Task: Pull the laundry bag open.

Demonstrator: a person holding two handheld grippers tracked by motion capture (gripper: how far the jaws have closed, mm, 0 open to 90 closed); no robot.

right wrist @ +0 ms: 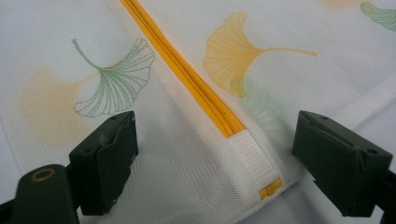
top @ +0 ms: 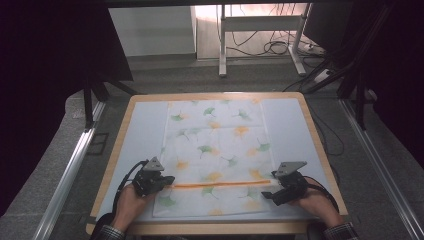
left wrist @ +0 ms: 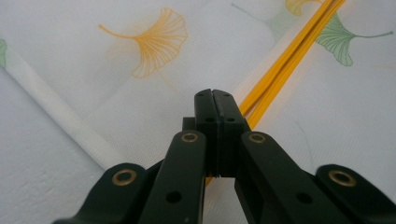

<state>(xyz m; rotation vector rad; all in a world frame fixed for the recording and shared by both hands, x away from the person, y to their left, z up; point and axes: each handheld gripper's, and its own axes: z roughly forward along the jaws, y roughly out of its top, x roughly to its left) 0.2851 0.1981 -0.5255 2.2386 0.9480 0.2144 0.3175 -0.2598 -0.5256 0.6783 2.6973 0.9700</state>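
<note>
White mesh laundry bag (top: 215, 150) printed with green and orange ginkgo leaves lies flat on the light-topped wooden table (top: 320, 150), its orange zipper (top: 220, 184) running across the near end. The left gripper (left wrist: 214, 100) has its fingers pressed together at the zipper's left end, apparently pinching the pull, which is hidden. The right gripper (right wrist: 215, 140) has its fingers spread either side of the white tape end (right wrist: 252, 161), touching nothing. Unanchored there, the thin mesh could bunch and drag when the pull is tugged, jamming the zipper.
</note>
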